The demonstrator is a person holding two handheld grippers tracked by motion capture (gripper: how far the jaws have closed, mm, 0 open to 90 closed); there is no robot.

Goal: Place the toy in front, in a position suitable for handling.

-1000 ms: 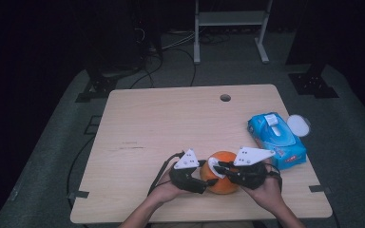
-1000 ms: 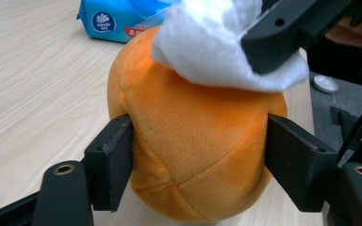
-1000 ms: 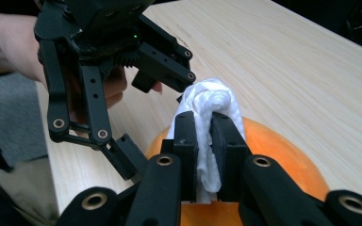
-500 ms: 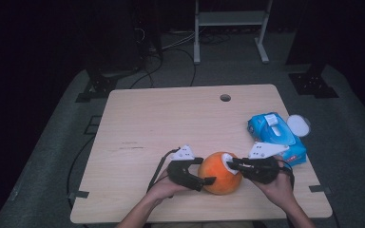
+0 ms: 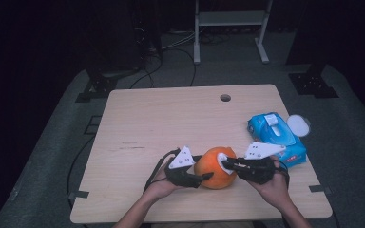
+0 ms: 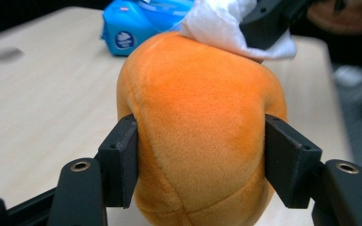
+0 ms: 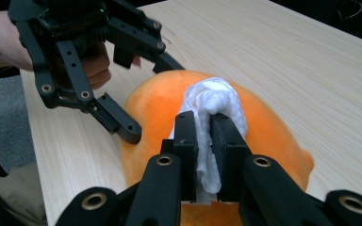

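Observation:
An orange plush ball [image 5: 214,172] rests on the wooden table [image 5: 171,118] near its front edge. My left gripper [image 5: 203,170] comes at it from the left. Its jaws have just been closing, and both pads [image 6: 122,160] now press into the plush [image 6: 198,132] and dent its sides. My right gripper [image 7: 203,136] is shut on a crumpled white wipe [image 7: 212,101] and holds it against the top of the plush [image 7: 155,103]. In the left gripper view the wipe [image 6: 221,23] lies on the ball's far side.
A blue pack of wipes [image 5: 275,135] lies to the right of the plush, with a white round lid [image 5: 298,125] beyond it. The table has a small hole [image 5: 225,98] near its far edge. Both of the person's hands come in at the front edge.
Half a second ago the left gripper's jaws stood wide around the plush; now they have closed on its sides. The right gripper still holds the wipe on the plush.

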